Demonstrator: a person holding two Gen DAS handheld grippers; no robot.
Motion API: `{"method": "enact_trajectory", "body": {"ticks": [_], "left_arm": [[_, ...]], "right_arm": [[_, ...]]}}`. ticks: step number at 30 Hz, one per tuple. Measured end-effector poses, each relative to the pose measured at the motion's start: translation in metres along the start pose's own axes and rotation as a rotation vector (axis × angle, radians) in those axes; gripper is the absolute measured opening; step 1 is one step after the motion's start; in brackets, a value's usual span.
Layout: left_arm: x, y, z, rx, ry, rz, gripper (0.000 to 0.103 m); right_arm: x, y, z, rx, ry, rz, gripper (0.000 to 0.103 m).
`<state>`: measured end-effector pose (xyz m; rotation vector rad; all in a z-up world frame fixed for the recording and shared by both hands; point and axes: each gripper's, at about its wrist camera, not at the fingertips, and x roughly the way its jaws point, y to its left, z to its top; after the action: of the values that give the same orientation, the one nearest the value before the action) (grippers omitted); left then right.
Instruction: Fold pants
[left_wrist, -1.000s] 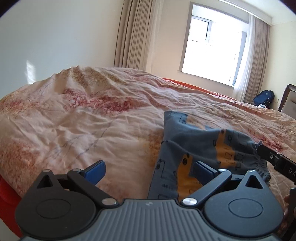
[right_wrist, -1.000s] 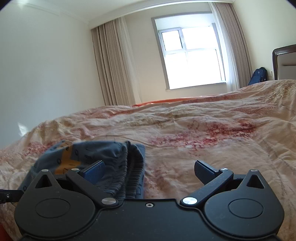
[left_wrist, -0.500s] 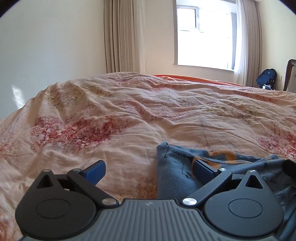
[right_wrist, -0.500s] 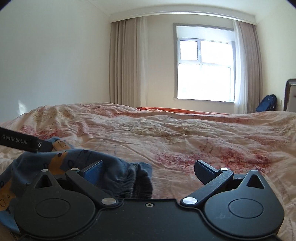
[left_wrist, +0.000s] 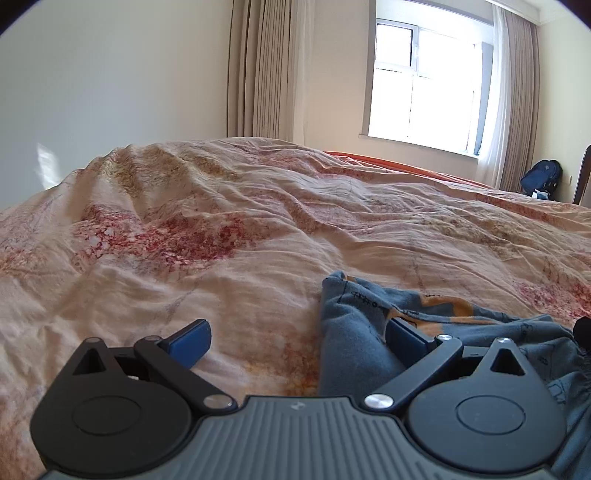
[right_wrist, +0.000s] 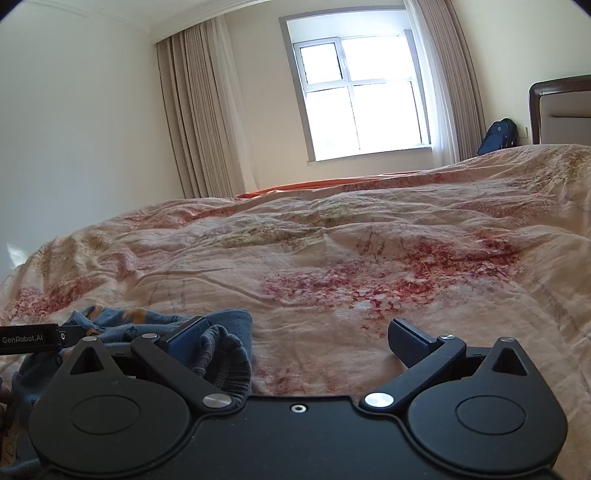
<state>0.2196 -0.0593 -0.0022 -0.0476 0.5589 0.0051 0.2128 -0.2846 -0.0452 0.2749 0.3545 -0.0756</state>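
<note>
Blue pants (left_wrist: 354, 332) with orange and dark prints lie bunched on the flowered bedspread (left_wrist: 229, 251). In the left wrist view they fill the lower right, with a fold between the fingers and against the right finger of my left gripper (left_wrist: 299, 338), which is open. In the right wrist view the pants (right_wrist: 225, 343) sit at the lower left, their ribbed waistband beside the left finger of my right gripper (right_wrist: 295, 338), also open. The left gripper's black side (right_wrist: 29, 338) shows at the left edge there.
The wrinkled bedspread (right_wrist: 369, 266) stretches far ahead and to both sides. An orange sheet edge (right_wrist: 314, 186) lies at the far side. Beyond stand a window (right_wrist: 364, 114) with curtains, a blue backpack (right_wrist: 498, 136) and a headboard (right_wrist: 561, 110).
Both grippers stayed open while their views swung: the left one tilted so the pants dropped to the lower right, the right one came lower over the bedspread. The pants look flatter than a second ago.
</note>
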Motion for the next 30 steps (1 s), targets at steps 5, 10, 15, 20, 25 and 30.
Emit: {"method": "enact_trajectory", "body": {"ticks": [5, 10, 15, 20, 25, 30], "left_arm": [[-0.027, 0.002, -0.016, -0.023, -0.003, -0.023, 0.102], [-0.05, 0.003, -0.03, -0.044, 0.027, -0.038, 0.102], [-0.069, 0.001, -0.048, -0.034, 0.059, -0.018, 0.102], [-0.084, 0.003, -0.064, -0.045, 0.09, -0.001, 0.102], [-0.093, 0.009, -0.071, -0.094, 0.108, -0.01, 0.102], [-0.101, 0.013, -0.07, -0.109, 0.126, -0.015, 0.102]], "right_arm": [[-0.019, 0.007, -0.001, 0.007, -0.063, 0.084, 0.103], [-0.03, 0.015, -0.014, -0.012, -0.019, 0.074, 0.103], [-0.039, 0.013, -0.026, 0.009, 0.026, 0.011, 0.103], [-0.053, 0.007, -0.028, 0.035, 0.045, -0.005, 0.103], [-0.068, 0.002, -0.032, 0.062, 0.04, -0.029, 0.103], [-0.076, 0.004, -0.034, 0.063, 0.022, -0.031, 0.103]]}}
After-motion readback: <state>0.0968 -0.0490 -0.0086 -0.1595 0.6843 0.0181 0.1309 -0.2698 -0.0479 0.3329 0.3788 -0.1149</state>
